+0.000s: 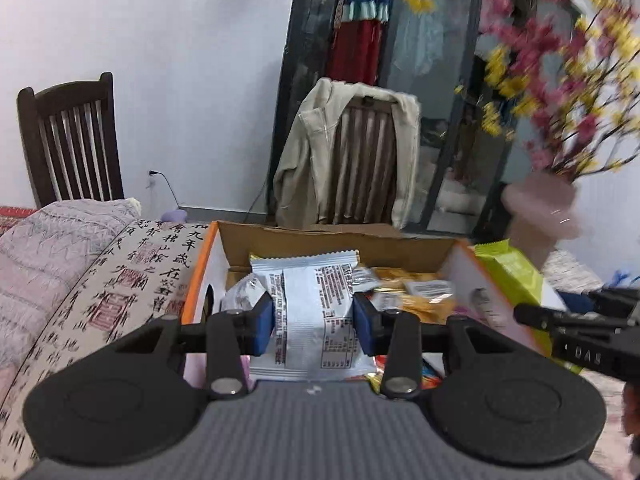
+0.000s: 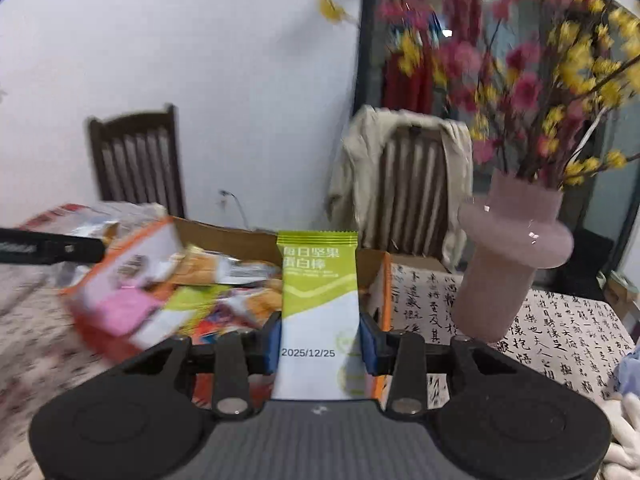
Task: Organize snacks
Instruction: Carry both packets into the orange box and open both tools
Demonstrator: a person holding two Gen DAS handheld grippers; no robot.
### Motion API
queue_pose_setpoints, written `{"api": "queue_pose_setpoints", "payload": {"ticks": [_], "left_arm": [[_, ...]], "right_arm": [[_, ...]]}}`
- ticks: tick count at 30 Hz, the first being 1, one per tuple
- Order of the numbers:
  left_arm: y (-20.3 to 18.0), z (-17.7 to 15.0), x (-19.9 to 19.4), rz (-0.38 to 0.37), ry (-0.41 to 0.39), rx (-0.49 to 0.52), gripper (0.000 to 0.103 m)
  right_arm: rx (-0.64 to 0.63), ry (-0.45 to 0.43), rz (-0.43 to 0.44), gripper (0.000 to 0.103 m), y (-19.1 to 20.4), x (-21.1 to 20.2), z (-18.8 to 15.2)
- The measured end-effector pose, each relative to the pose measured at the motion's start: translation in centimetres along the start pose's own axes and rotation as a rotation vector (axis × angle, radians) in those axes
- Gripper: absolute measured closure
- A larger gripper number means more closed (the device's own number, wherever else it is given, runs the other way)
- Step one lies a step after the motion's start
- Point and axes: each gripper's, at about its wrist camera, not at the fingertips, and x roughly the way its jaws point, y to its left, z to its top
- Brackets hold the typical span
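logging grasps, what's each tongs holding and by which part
Left tongs: silver packet, by its side edges at mid-length. Right tongs: green packet, side edges, lower half.

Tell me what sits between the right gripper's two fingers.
A green and white snack bar packet, standing upright, clamped by the right gripper; the right wrist view shows it.

The green and white snack packet (image 2: pixel 320 312) reads 每日坚果 蛋白棒 in white near its top — lower down, the date 2025/12/25. The black gripper body (image 1: pixel 580 356) at the right carries the letters "DAS". The calligraphy tablecloth (image 1: pixel 132 280) shows brush characters — 九年, 歲在 — with red seals.
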Motion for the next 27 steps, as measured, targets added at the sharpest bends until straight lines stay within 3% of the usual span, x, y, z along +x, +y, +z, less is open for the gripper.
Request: {"api": "queue_pose_setpoints", "payload": {"ticks": [2, 7, 12, 16, 22, 27], "left_arm": [[0.0, -0.4, 2.1, 0.015, 0.023, 0.033, 0.062], [0.0, -1.5, 5.9, -0.028, 0.118, 0.024, 0.060], [0.0, -2.2, 5.8, -0.040, 0.110, 0.064, 0.038], [0.4, -1.1, 4.8, -0.034, 0.108, 0.038, 0.031], [1.5, 0.4, 0.8, -0.027, 0.083, 0.033, 0.021], [3.7, 1.2, -3.8, 0.030, 0.028, 0.017, 0.015]], "right_arm": [[-0.013, 0.039, -0.039, 0.065, -0.1, 3.5, 0.4], [-0.047, 0.108, -0.111, 0.065, 0.6, 9.9, 0.6], [-0.078, 0.106, -0.142, 0.059, 1.2, 12.5, 0.6], [-0.042, 0.075, -0.114, 0.051, 0.4, 11.1, 1.1], [-0.029, 0.012, -0.124, 0.046, -0.8, 6.2, 2.5], [-0.026, -0.016, -0.144, 0.026, -2.0, 1.4, 2.8]]}}
